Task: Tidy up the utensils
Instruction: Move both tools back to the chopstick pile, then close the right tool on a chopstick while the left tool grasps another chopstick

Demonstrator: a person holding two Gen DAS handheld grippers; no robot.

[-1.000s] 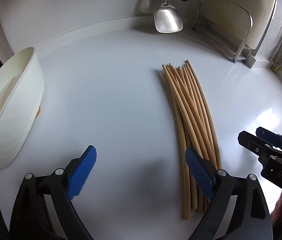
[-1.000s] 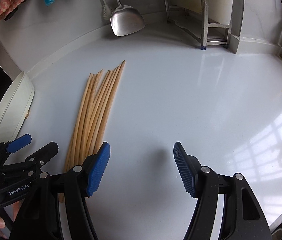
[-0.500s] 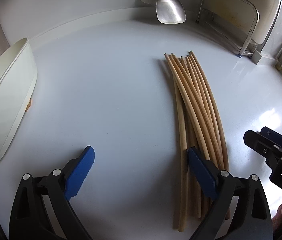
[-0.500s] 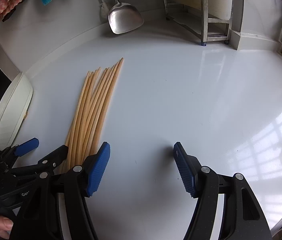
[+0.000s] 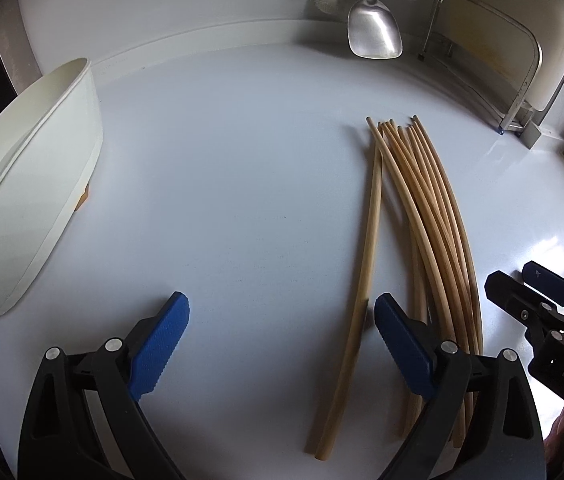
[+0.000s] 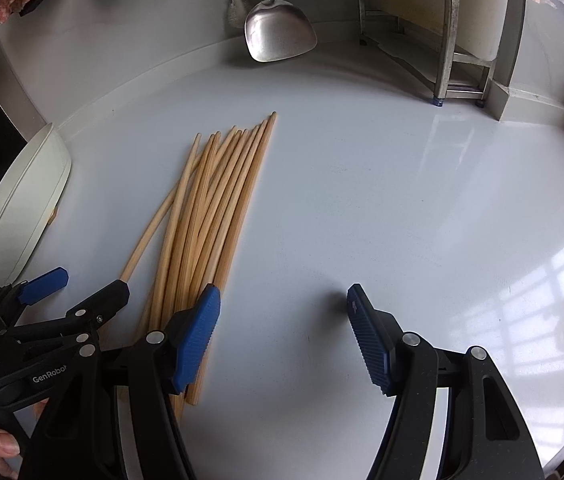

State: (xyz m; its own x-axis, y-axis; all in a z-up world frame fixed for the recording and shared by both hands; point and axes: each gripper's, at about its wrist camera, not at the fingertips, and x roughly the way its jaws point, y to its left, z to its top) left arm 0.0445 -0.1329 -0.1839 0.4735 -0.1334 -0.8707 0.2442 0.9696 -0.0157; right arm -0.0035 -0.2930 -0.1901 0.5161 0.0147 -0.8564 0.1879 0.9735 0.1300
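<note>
We see pale tan chopsticks (image 5: 434, 216) on a glossy white worktop (image 5: 242, 160), a cream bowl (image 5: 30, 208), and ribbed blue fingers (image 6: 198, 336) on black frames.

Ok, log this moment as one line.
left tool: open, one chopstick between jaws | right tool: open, empty | chopstick pile: on counter | tub: left

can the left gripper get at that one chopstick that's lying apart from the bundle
Probably yes. The left gripper is open, and the stray chopstick already lies between its pads, just inside the right-hand one. Only bare counter surrounds it, and the bundle sits outside the jaws.
</note>
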